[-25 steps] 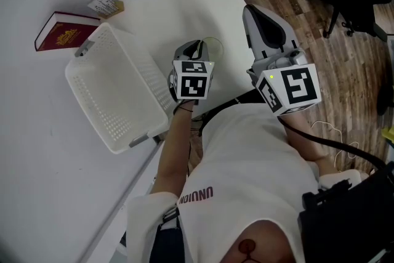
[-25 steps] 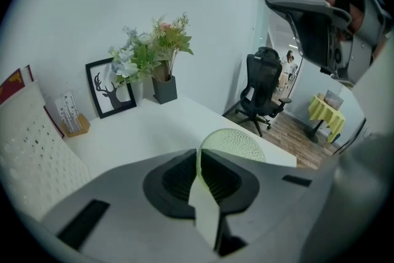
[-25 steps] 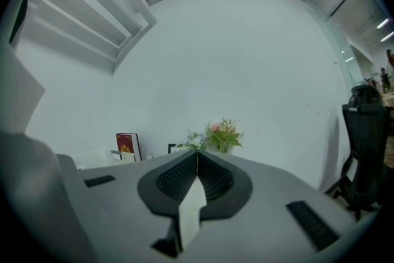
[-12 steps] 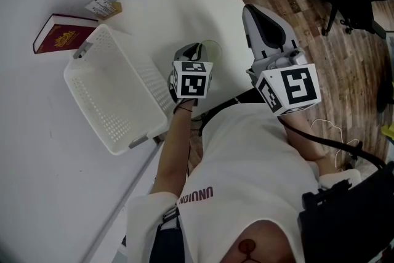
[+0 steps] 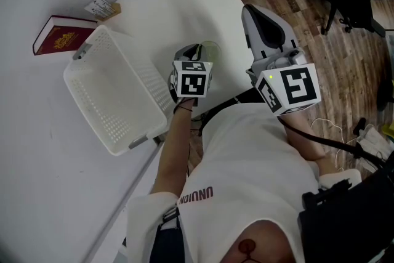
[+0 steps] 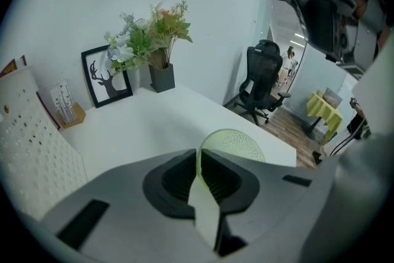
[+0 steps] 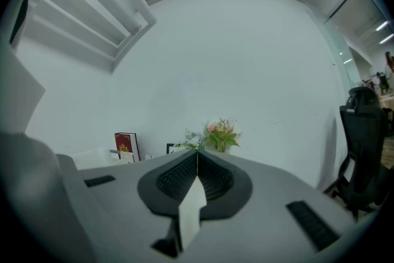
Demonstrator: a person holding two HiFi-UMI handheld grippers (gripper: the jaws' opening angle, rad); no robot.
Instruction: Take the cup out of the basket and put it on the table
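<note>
L gripper [image 5: 196, 46] hides most of cup [image 5: 212, 45] — base unseen.

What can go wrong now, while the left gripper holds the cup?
1. The left gripper pinches only the thin rim of the cup, so the cup may slip or tilt.
2. The cup seems close to the edge of the table, on the side toward the floor. If it is released here, it could tip off.

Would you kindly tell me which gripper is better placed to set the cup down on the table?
Left. The left gripper is shut on the green cup by its rim, over the white table beside the basket. The right gripper is shut on nothing, off past the table's edge.
</note>
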